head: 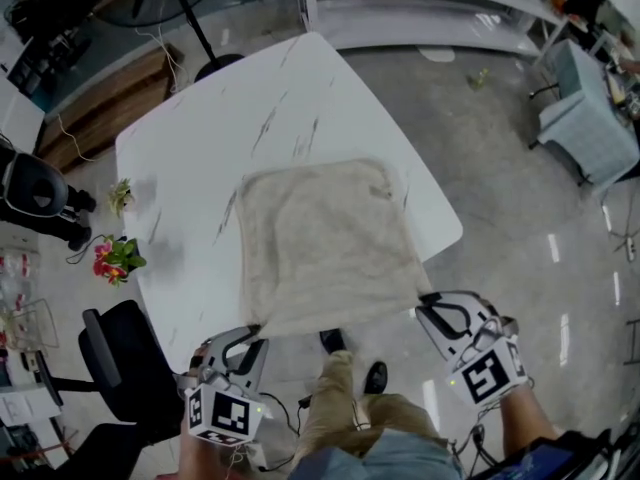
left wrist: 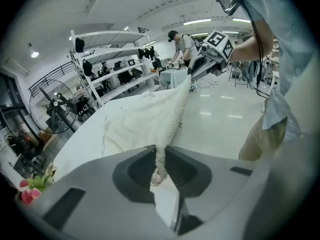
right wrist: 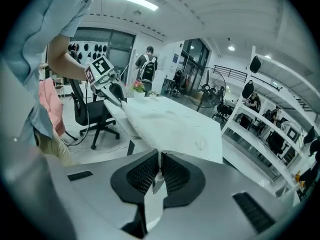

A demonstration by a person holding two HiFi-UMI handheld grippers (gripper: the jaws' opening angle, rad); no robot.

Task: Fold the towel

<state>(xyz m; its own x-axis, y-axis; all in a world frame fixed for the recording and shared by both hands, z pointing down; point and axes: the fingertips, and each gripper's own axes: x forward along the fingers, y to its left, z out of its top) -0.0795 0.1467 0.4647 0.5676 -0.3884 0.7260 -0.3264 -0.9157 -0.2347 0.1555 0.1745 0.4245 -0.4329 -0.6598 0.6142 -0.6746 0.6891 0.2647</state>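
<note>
Two grippers, one towel.

Left gripper [head: 255,335]: clenched on the towel's [head: 325,243] near-left corner. In the left gripper view a thin twist of cloth runs between the closed jaws, and its tip pokes out behind them.

Right gripper [head: 428,306]: clenched on the near-right corner. The right gripper view shows its ribbed black pads pressed on a thin fold of cloth.

Towel: cream, soft terry nap, roughly square. The far part lies flat on the table [head: 200,138]. The near edge hangs clear of the table's near edge and is drawn taut in a straight line between the two grippers. There is a small crumple near the far-right corner; elsewhere the surface is smooth, with a few shallow creases.

Table: white top with sparse grey marble veining and rounded corners, seen cornerwise from the head view. The towel covers its near-right portion; the far and left portions are bare.

Gripper bodies: pale grey moulded shells with dark recessed jaw seats. Each carries a white cube with black square markers.

Surroundings: pink and red flowers [head: 115,258] with green leaves sit just off the table's left edge; I cannot tell what they stand in. A black chair [head: 125,353] is at near left. The floor [head: 520,198] is glossy grey and reflects the ceiling lights.
</note>
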